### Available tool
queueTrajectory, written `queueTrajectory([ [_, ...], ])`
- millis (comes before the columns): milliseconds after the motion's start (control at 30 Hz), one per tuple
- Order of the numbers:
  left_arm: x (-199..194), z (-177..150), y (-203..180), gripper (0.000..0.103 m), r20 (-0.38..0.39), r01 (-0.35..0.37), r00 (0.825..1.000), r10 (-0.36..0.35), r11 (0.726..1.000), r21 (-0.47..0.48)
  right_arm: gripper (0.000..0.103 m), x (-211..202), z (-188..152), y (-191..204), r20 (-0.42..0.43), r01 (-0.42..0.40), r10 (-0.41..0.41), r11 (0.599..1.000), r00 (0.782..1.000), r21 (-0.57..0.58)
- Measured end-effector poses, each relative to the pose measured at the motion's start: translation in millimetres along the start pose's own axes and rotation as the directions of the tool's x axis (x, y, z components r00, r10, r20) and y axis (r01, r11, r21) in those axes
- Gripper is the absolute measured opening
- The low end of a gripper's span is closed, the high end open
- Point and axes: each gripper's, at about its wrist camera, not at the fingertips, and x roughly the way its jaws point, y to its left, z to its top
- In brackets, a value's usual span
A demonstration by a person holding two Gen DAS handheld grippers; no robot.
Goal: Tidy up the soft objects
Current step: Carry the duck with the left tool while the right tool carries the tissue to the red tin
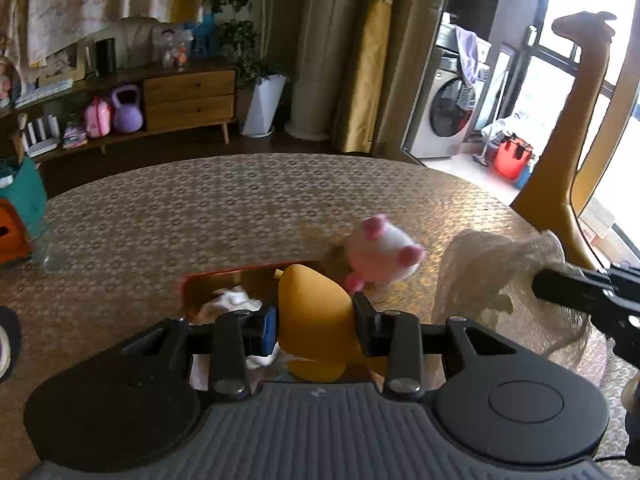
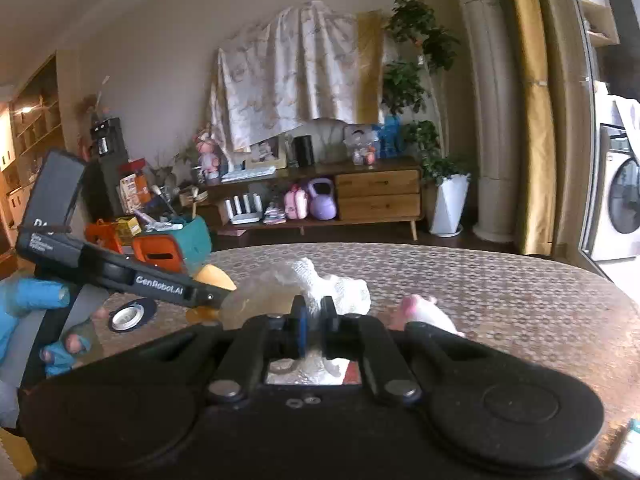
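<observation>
both grippers loaded over the patterned table (image 1: 240, 200) – left gripper (image 1: 314, 326) has its jaws partway in, clamped on a yellow mango-shaped soft toy (image 1: 312, 308); right gripper (image 2: 313, 326) is pinched nearly closed on a white knit cloth (image 2: 336, 288), cloth bunched ahead of the fingers and hanging loose

landmark = orange-rimmed tray (image 1: 240, 271) on the table. the mango toy sits right above the tray, white soft item (image 1: 236, 300) already lying inside it. pink-and-white plush (image 1: 382, 254) lies on the table just beside the tray's right edge, untouched. in the left wrist view the cloth and the right gripper hang further right of the tray, past the plush

step in hand, best guess: carrying both soft things toward the tray. to do it well – keep the squeeze on the mango light but steady, it looks squashy and could pop out; lower it into bare tray space, not onto the white item. with the cloth, bring it over the tray's middle before letting go so the trailing edge doesn't drape over the rim or drag the plush. frames are motion-blurred, so exact clearance above the tray can't be told
</observation>
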Motion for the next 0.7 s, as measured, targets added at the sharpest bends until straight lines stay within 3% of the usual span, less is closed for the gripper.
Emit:
queueTrajectory([
  [200,2,-8,31,0.037,-0.022,-0.048,0.999,0.048,0.999,0.01,0.006,30,-1,20,-0.023,-0.021,0.021,1.0,1.0,-0.018],
  [433,22,-12,69,0.037,-0.027,-0.156,0.987,0.156,0.988,0.005,0.006,70,-6,25,-0.063,-0.028,0.027,0.999,0.998,-0.018],
  [700,47,-21,71,0.037,-0.085,-0.096,0.991,0.103,0.992,0.085,0.006,111,-20,19,-0.114,-0.002,0.001,1.0,0.993,-0.005],
])
